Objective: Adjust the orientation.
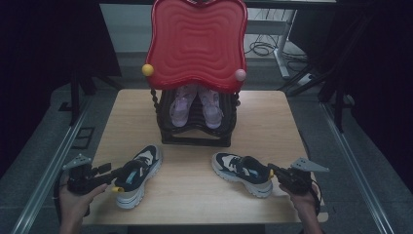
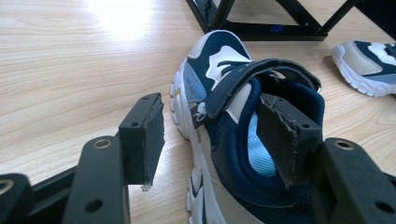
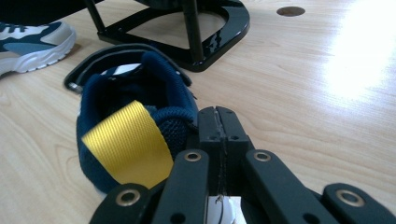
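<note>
On the near half of the pale wooden table (image 1: pixel 272 126) two navy-and-white children's trainers with white rubber soles are set apart, toes turned toward the middle: the left trainer (image 1: pixel 139 174) near the left edge, the right trainer (image 1: pixel 242 173) near the right. Neither has been lifted; both soles are seen resting on the wood, so the work is judged to be at its start, with the carrying of the pair to the rack still to be done.

At the left trainer's heel opening the left gripper (image 2: pixel 210 140) is held with its jaws spread wide, one pad outside the shoe on its left and the other inside the collar, by the pale blue insole. Nothing is pressed yet.

Behind the right trainer (image 3: pixel 135 126) the right gripper (image 3: pixel 218 130) is seen with its jaws pressed flat together, just beside the yellow woven heel loop (image 3: pixel 128 142). Whether any fabric is pinched between the pads cannot be told; none is visible there.

Farther off, at the middle of the table, a black wire shoe rack (image 1: pixel 195 124) with a glossy red wavy top panel (image 1: pixel 197 41) is placed. A pair of translucent lilac sandals (image 1: pixel 195 107) already stands on its shelf.

Free space on the rack is hidden beneath the red panel. The near ends of both trainers are partly covered by the grippers in the high view.
</note>
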`<act>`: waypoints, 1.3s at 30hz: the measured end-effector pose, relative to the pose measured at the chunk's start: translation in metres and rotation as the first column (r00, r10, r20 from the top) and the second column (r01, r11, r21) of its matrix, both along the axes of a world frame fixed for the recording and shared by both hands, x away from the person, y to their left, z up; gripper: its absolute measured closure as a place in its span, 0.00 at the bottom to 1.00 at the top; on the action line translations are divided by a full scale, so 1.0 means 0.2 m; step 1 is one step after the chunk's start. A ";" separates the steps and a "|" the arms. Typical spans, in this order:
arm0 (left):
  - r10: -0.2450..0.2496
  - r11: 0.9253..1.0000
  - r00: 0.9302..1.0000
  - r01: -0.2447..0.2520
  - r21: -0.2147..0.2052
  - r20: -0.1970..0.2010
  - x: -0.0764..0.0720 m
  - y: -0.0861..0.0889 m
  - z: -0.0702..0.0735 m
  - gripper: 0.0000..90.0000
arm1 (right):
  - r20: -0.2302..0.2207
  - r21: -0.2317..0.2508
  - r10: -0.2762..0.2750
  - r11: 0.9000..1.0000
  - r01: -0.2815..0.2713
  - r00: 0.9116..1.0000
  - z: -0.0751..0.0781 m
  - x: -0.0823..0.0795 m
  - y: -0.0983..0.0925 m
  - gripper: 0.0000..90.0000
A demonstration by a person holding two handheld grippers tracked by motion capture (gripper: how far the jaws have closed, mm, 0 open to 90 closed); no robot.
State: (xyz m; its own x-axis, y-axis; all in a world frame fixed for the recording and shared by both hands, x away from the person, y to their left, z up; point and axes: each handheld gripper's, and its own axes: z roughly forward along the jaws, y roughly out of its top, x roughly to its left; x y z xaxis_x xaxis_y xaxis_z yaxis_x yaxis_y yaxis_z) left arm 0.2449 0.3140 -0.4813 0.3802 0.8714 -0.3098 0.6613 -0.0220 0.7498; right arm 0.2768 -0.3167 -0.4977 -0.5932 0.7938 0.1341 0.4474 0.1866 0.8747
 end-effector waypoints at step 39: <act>0.002 1.000 1.000 -0.002 0.000 0.022 -0.03 0.00 0.04 0.46 | 0.016 -0.015 0.017 1.000 -0.017 1.000 0.04 -0.18 0.06 0.98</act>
State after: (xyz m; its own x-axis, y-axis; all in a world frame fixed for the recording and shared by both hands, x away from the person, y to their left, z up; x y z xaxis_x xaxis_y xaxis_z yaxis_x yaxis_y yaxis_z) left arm 0.2397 0.3147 -0.4735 0.3854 0.8720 -0.3018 0.6447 -0.0205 0.7642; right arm 0.2413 -0.3050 -0.4896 -0.6085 0.7855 0.1126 0.4296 0.2068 0.8790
